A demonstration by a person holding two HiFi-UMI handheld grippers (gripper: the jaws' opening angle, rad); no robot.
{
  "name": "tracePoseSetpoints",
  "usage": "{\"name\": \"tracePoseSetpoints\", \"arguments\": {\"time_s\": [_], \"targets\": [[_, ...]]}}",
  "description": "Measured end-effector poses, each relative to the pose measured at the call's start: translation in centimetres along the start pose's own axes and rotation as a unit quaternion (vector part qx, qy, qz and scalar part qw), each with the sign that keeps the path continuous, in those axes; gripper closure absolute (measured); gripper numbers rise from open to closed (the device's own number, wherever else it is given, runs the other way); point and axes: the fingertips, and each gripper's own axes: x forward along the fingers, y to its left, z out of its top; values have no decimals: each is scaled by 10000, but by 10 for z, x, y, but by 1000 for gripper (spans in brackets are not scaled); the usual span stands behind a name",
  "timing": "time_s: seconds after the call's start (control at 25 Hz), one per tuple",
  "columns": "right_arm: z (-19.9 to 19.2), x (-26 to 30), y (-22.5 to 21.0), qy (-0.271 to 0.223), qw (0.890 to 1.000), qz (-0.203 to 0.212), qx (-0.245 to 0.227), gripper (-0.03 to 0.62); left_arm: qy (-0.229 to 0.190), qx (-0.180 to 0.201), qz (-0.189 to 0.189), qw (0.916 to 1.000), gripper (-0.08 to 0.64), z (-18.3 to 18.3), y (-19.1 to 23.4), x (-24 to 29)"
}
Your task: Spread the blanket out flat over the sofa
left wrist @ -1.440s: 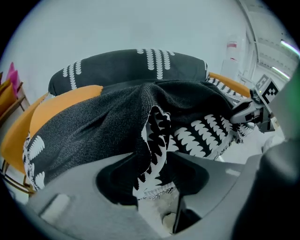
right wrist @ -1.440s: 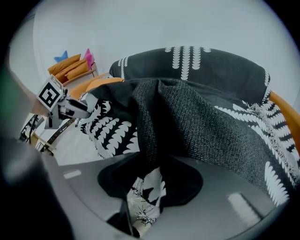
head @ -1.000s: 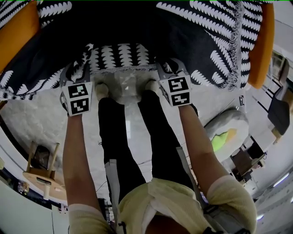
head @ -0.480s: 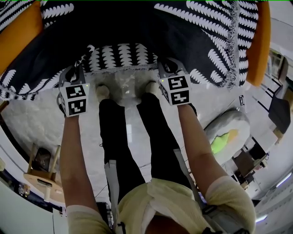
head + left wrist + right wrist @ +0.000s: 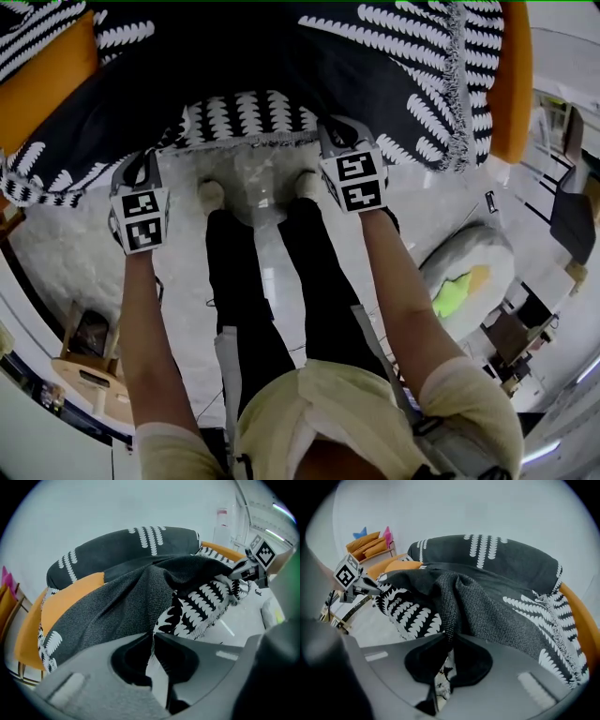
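Observation:
A black blanket (image 5: 281,56) with white leaf-like rows and a fringed edge lies rumpled over an orange sofa (image 5: 47,80). Its front hem hangs over the seat edge toward the floor. My left gripper (image 5: 139,167) is at the hem's left part, and in the left gripper view its jaws (image 5: 152,637) are pinched on a fold of the blanket (image 5: 122,606). My right gripper (image 5: 335,133) is at the hem's right part. Its jaws (image 5: 451,641) are closing with the blanket (image 5: 487,602) squeezed between them. The fabric bunches into a ridge at each grip.
The person's legs and pale shoes (image 5: 211,192) stand on the marbled floor between the grippers. A wooden stool (image 5: 89,361) is at lower left, a white and green cushion-like thing (image 5: 464,277) at right, a dark chair (image 5: 574,216) at the far right.
Both grippers have closed on the blanket's front hem. The left gripper has shifted outward to the left and slightly toward me, drawing the hem with it. The right one barely moved.

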Motion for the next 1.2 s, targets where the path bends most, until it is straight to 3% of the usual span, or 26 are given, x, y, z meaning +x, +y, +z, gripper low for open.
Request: {"name": "tracePoseSetpoints", "arguments": {"time_s": [0.72,1.2], "targets": [[0,-78,0,28,9998,-195,-57,580,205,-100,128,9997,545,-29,14,-76],[-23,-136,24,172,9996,-146,-181,580,278,-329,96,9990,545,-60,13,-136]]}}
